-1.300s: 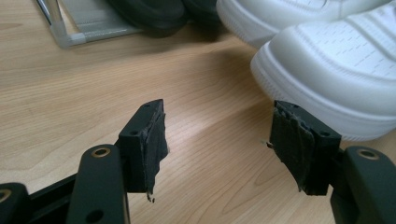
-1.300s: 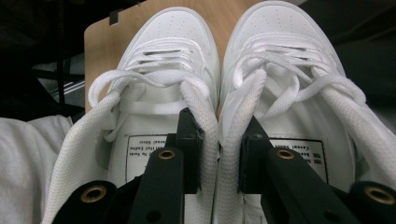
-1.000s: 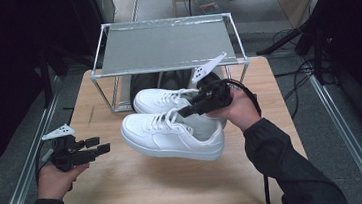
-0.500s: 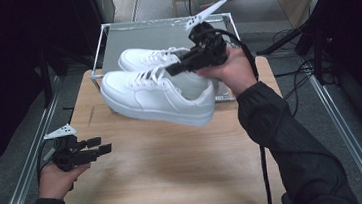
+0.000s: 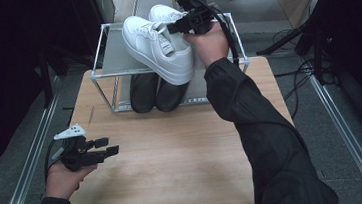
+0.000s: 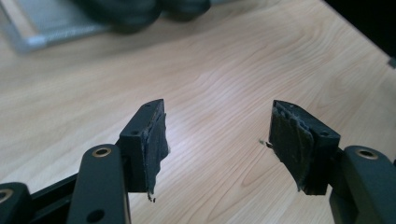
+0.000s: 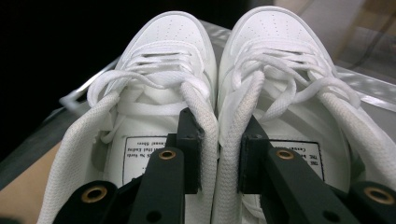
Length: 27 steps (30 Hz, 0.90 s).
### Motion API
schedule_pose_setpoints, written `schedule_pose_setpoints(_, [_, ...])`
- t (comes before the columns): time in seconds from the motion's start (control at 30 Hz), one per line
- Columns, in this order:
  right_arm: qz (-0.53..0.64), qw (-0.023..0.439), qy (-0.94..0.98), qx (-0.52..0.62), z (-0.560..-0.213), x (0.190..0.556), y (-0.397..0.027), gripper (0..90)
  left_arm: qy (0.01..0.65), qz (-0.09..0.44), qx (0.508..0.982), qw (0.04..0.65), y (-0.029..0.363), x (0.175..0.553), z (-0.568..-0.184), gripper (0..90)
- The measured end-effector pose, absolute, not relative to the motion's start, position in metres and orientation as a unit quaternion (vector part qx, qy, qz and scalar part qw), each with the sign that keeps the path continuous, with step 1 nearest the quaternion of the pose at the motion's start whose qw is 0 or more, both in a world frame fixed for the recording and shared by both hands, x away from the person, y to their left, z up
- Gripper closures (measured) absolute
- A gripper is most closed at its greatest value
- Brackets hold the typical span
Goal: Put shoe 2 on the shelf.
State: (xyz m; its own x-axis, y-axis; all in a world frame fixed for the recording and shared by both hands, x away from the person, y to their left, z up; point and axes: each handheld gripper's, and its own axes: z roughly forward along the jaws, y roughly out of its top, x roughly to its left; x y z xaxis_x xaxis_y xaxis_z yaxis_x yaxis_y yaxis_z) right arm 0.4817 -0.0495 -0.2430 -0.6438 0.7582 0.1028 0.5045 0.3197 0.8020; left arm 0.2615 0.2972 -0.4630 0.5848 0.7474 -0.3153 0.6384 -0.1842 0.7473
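The right gripper (image 5: 174, 28) holds a pair of white sneakers (image 5: 158, 46) in the air above the top shelf of a small wire-and-glass rack (image 5: 115, 70) at the far edge of the bench (image 5: 174, 153). In the right gripper view its jaws pinch the two inner collars (image 7: 219, 154) of the shoes together, one jaw inside each shoe, so both shoes hang from that single squeeze. The left gripper (image 5: 103, 146) waits at about 8 o'clock on the bench, jaws spread with nothing between them, pads (image 6: 154, 144) over bare wood.

The likeliest failure is a slip. The padded collars are soft and the shoes' weight sits out toward the toes, so a quick tilt or jolt could let one collar slide out and drop a shoe onto the shelf or off the rack's far side. A second risk is a sole catching the rack's front rail on the way down, which would lever the pair against the jaws or nudge the light frame. The black shoes (image 5: 158, 91) on the level below sit clear of that path.

Room is narrow. The shelf looks only a little wider than the pair, with its metal edges at 9 and 3 o'clock and a drop beyond at 12. The person's forearm (image 5: 239, 101) crosses the rack's corner at 4 o'clock. Open space lies toward 6 o'clock, across the wide bare bench.
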Motion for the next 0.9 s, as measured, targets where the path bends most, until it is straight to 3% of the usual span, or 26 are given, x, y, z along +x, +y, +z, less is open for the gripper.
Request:
schedule_pose_setpoints(0.27, [0.395,0.177,0.744,0.509,-0.254,0.514,-0.021,76.1,0.436,0.047,0.772,0.46,0.291,0.269,-0.461,37.2])
schedule_pose_setpoints(0.63, [0.364,0.198,0.686,0.599,-0.27,0.525,0.012,74.7,0.409,0.033,0.785,0.464,0.279,0.276,-0.461,37.2])
schedule_pose_setpoints(0.8, [0.342,0.218,0.7,0.588,-0.275,0.524,0.02,70.2,0.408,0.036,0.785,0.464,0.279,0.277,-0.46,37.1])
schedule_pose_setpoints(0.9, [0.346,0.207,0.697,0.593,-0.275,0.525,0.017,65.0,0.406,0.036,0.789,0.459,0.277,0.276,-0.461,37.1])
